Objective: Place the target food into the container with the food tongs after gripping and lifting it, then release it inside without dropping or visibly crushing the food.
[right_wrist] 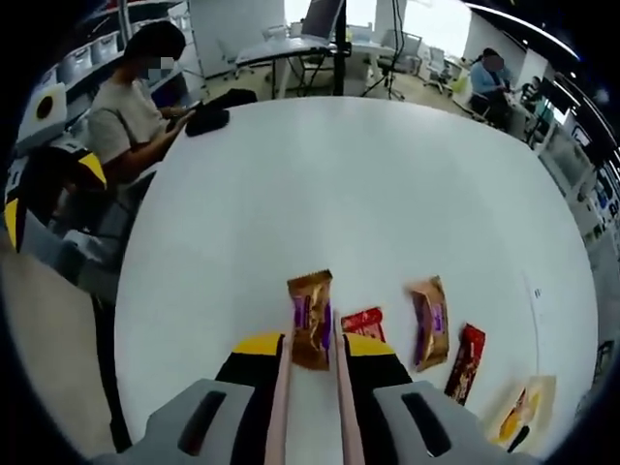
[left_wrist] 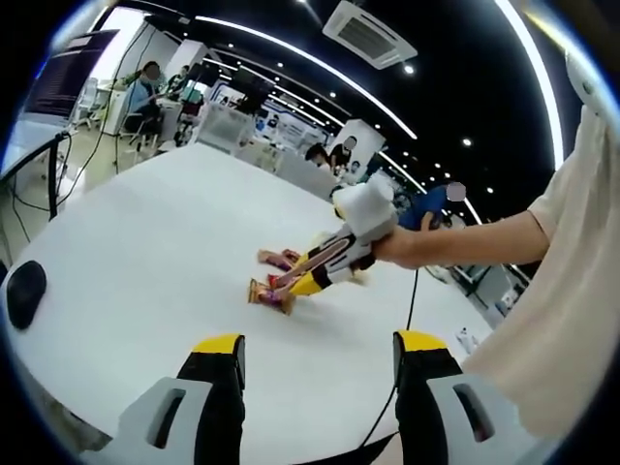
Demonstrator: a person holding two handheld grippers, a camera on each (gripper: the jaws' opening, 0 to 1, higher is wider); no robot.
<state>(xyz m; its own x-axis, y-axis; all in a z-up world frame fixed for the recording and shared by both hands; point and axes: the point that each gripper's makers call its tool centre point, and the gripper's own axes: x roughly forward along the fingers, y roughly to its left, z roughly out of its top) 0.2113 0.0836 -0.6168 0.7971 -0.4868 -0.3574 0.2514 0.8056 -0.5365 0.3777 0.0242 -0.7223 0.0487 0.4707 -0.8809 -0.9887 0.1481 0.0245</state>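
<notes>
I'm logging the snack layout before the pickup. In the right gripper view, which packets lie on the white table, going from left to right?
Brown-and-purple packet between the tongs → small red packet → second brown-and-purple packet → long dark red packet → pale yellow packet.

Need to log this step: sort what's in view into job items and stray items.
Job: right gripper, food tongs, brown snack packet between the tong tips.
Lying about: second brown packet, red packets, black mouse, left gripper.

Left gripper view low across the white table (left_wrist: 145, 262); right gripper view close above, perhaps steeper.
</notes>
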